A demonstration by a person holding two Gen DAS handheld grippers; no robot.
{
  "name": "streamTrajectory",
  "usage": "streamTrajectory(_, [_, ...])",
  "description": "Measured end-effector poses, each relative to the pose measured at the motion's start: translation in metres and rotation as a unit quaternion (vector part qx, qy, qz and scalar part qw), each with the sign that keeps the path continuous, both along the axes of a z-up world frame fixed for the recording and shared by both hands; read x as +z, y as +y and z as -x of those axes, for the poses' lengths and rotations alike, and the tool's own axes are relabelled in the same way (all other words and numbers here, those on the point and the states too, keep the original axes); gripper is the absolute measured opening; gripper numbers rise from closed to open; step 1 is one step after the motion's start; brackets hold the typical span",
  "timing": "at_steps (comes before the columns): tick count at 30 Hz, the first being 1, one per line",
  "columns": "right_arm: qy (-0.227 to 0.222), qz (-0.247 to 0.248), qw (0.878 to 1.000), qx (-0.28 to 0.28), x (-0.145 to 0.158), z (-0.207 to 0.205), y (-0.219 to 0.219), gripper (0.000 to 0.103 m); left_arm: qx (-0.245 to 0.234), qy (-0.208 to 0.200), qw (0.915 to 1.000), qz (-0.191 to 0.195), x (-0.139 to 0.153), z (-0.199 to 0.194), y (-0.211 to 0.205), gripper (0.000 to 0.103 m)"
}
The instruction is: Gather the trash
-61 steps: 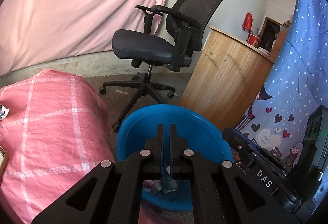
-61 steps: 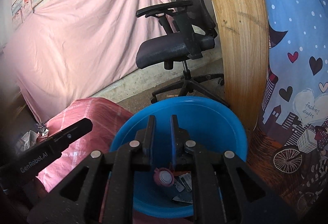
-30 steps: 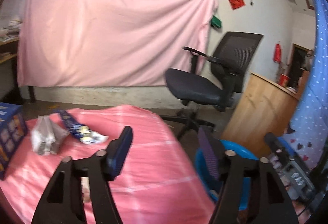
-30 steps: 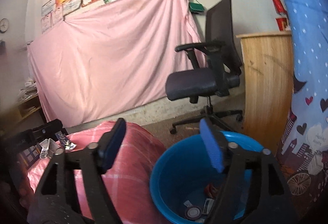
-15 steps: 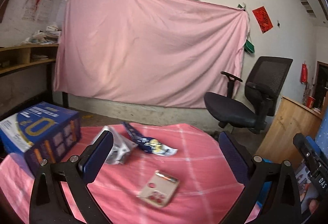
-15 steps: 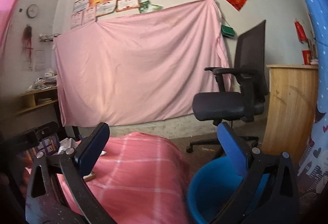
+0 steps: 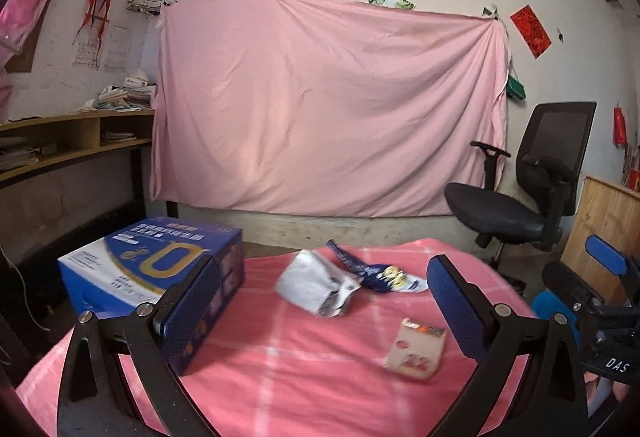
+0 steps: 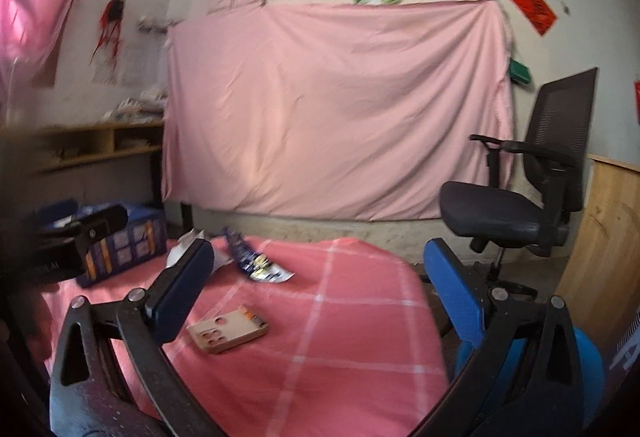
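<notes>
Now over pink checked tablecloth (image 7: 320, 377). Blue box (image 7: 152, 269) at 9 o'clock, partly behind left pad. Blue basin (image 8: 588, 369) off table edge at 4 o'clock in right view. Crumpled white wrapper (image 7: 316, 287) near centre, dark blue foil wrapper (image 7: 372, 271) just beside it at 2 o'clock. Beige card pack (image 7: 416, 349) well apart at 5 o'clock. Left gripper (image 7: 320, 301) spread wide, nothing between pads. Right gripper (image 8: 316, 285) likewise spread wide, holding nothing; card pack (image 8: 228, 329) lying below between its pads, untouched.
</notes>
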State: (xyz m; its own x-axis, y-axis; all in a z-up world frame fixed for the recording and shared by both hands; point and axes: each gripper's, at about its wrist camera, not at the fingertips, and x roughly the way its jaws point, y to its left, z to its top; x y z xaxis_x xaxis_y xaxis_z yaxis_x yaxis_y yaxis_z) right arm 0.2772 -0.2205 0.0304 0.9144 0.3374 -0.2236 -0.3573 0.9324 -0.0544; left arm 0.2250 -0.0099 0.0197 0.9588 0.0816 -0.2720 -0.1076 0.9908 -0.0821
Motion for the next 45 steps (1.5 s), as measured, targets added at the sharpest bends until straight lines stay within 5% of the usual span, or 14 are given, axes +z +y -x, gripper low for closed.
streamTrajectory(12, [0.133,0.055,0.989,0.024,-0.038,-0.044,0.016,0.103,-0.039,0.097,0.9945,-0.004,-0.032,-0.017,0.003,0.1])
streamTrajectory(17, [0.178,0.067,0.981,0.039,-0.05,-0.064,0.02,0.081,-0.051,0.135,0.9895,0.014,-0.041,-0.028,0.006,0.092])
streamTrajectory(22, [0.208,0.101,0.97,0.075,-0.06,-0.078,0.039,0.045,-0.064,0.171,0.9828,0.029,-0.046,-0.038,0.01,0.071])
streamTrajectory(31, [0.256,0.149,0.946,0.129,-0.081,-0.086,0.067,0.033,-0.096,0.212,0.9706,0.063,-0.053,-0.043,0.014,0.047])
streamTrajectory(35, [0.262,0.136,0.948,0.123,-0.08,-0.087,0.062,0.024,-0.105,0.222,0.9669,0.07,-0.053,-0.044,0.014,0.044])
streamTrajectory(36, [0.259,0.13,0.949,0.123,-0.079,-0.086,0.06,0.012,-0.105,0.222,0.9669,0.07,-0.052,-0.043,0.012,0.044])
streamTrajectory(45, [0.264,0.09,0.955,0.098,-0.073,-0.081,0.037,0.013,-0.143,0.23,0.9565,0.109,-0.051,-0.044,0.008,0.044])
